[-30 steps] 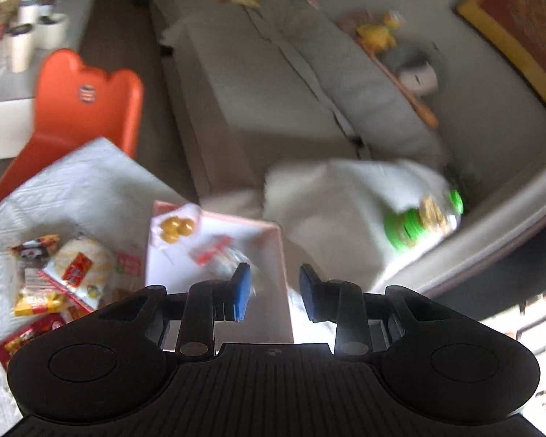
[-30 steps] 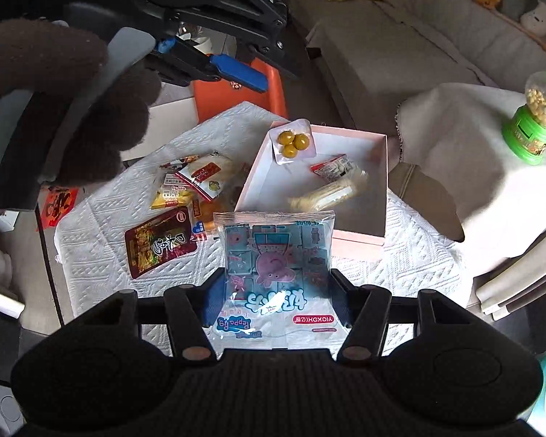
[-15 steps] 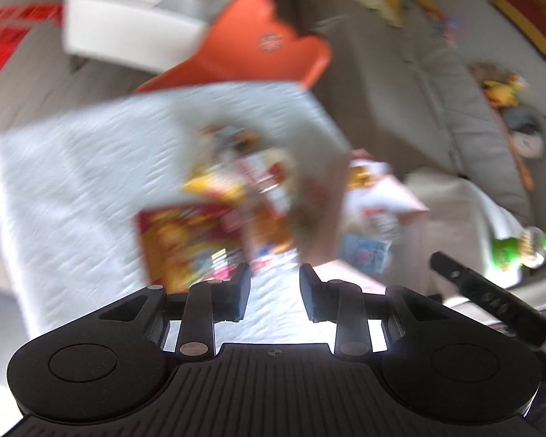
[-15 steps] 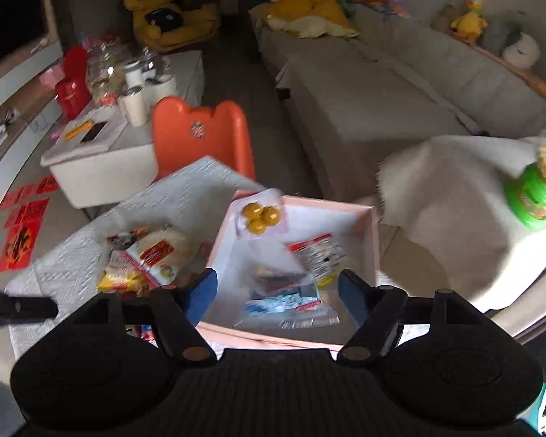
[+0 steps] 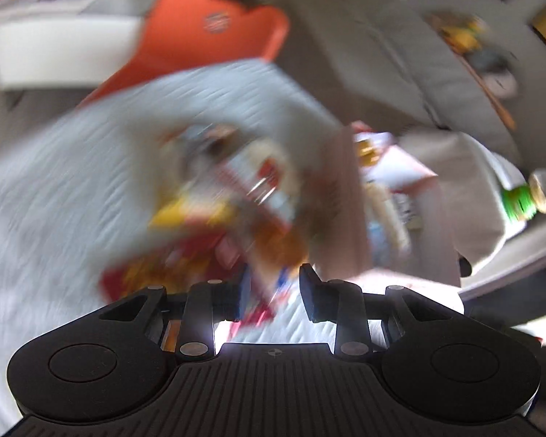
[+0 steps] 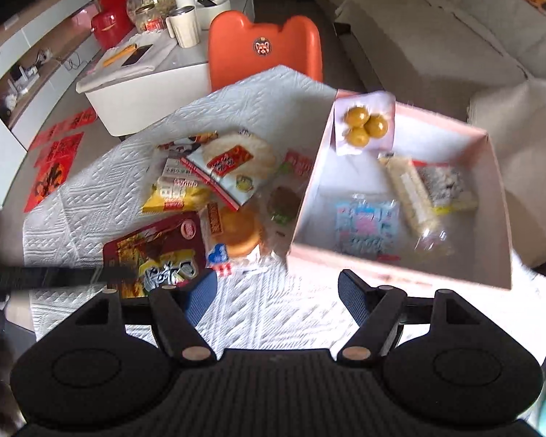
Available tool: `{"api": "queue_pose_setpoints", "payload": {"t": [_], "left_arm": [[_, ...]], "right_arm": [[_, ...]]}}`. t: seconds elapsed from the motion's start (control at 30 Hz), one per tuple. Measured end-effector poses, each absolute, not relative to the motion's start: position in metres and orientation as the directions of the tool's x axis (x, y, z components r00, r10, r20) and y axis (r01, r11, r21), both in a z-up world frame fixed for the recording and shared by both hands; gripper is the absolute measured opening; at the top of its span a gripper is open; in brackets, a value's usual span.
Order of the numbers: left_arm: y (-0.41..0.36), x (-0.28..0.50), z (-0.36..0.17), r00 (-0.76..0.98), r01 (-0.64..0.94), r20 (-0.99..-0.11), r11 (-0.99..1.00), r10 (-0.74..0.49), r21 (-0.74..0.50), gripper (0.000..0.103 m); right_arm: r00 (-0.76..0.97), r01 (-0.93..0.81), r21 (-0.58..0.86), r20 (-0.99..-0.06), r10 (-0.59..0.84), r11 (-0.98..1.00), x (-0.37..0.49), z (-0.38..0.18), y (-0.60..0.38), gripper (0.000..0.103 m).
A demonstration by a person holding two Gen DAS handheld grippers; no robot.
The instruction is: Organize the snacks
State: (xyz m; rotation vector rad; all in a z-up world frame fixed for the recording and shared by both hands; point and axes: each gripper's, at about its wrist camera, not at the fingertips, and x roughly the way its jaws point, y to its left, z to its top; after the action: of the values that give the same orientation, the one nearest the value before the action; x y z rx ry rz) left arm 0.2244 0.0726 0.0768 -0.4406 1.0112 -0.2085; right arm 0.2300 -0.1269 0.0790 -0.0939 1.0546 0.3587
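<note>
Left gripper (image 5: 273, 291): yours gapes empty.
Right gripper (image 6: 276, 298): wide, empty.
Risk: pile (image 6: 218, 196) at 11 o'clock overlaps; you may pinch two packets.

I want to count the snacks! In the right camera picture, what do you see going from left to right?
Red packet → yellow packet → round golden cake → pink box, and inside it: blue-and-pink packet → long pale bar → speckled bar.
</note>
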Motion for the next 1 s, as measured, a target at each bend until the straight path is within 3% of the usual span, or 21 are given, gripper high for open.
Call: {"api": "queue_pose_setpoints", "payload": {"t": [0.13,0.2,0.3,0.43,0.5,0.6,0.63,0.67,0.87,1.0], "left_arm": [[0.026,0.300,0.071,0.456,0.228,-0.805,0.924,-0.380,-0.307,0.033],[0.013,0.325,0.054,0.404,0.202,-0.852,0.941,-0.332,-0.271,0.031],[-0.001,0.334,0.041,0.391,0.223,-0.854,0.935,-0.344,-0.274,0.031],[-0.019,0.333,0.028,0.364,0.280,-0.892,0.945,-0.268,-0.170,0.035],[-0.012,0.331,0.028,0.354,0.262,-0.895,0.947,-0.273,-0.185,0.038],[0.010,0.319,0.028,0.346,0.182,-0.906,0.965,-0.242,-0.188,0.034],[0.020,0.313,0.028,0.339,0.153,-0.914,0.972,-0.223,-0.180,0.019],[0.028,0.306,0.027,0.324,0.131,-0.927,0.979,-0.189,-0.154,0.014],[0.084,0.251,0.028,0.312,0.013,-0.939,0.989,-0.142,-0.146,0.016],[0.117,0.225,0.027,0.385,-0.092,-0.910,0.975,-0.152,-0.202,0.016]], "right_arm": [[0.442,-0.354,0.094,-0.860,0.255,0.931,0.205,0.054,-0.128,0.074],[0.446,-0.367,0.073,-0.861,0.245,0.927,0.196,0.039,-0.130,0.074],[0.421,-0.361,0.078,-0.875,0.237,0.929,0.193,0.019,-0.141,0.074],[0.409,-0.354,0.072,-0.885,0.224,0.932,0.199,0.009,-0.157,0.074],[0.405,-0.357,0.060,-0.889,0.213,0.932,0.202,0.008,-0.161,0.074],[0.411,-0.367,0.056,-0.886,0.216,0.928,0.208,0.013,-0.163,0.074],[0.413,-0.372,0.058,-0.883,0.222,0.926,0.210,0.014,-0.162,0.074],[0.412,-0.376,0.062,-0.883,0.226,0.925,0.212,0.015,-0.161,0.074],[0.340,-0.381,0.187,-0.882,0.326,0.905,0.232,0.020,-0.136,0.074],[0.366,-0.356,0.189,-0.873,0.323,0.915,0.242,0.024,-0.111,0.074]]}}
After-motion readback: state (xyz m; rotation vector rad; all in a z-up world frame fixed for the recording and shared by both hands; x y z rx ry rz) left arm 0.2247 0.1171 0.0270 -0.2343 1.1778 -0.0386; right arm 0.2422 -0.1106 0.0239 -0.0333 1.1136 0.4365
